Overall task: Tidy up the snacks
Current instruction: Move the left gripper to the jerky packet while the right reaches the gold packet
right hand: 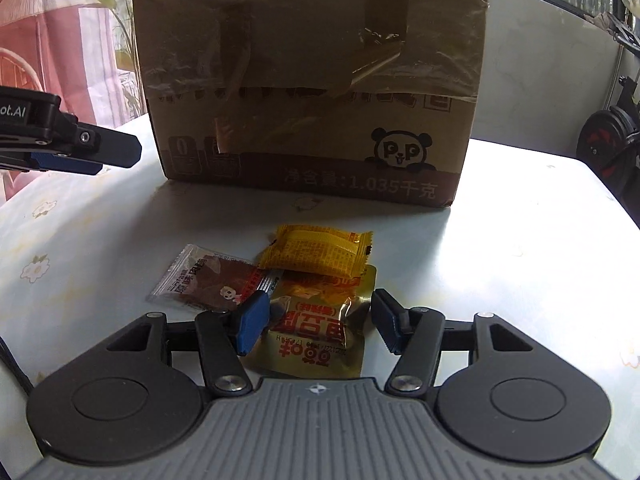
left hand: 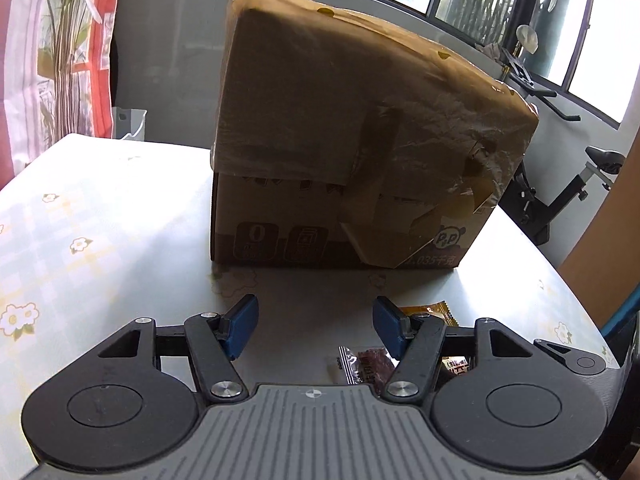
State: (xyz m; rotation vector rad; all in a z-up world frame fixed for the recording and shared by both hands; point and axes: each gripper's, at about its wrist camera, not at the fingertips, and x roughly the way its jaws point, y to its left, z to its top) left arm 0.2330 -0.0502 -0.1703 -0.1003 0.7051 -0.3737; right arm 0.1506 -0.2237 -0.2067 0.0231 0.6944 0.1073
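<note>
Left wrist view: the left gripper hangs open and empty over a pale flower-print tablecloth. Straight ahead stands a taped brown cardboard box; its contents cannot be seen.

Right wrist view: the right gripper is open, straddling a gold foil snack pouch, seemingly without pressing it. A yellow crinkled packet lies just beyond, overlapping the pouch; a clear packet of brown jerky lies left. No snack looks sorted yet.
</note>
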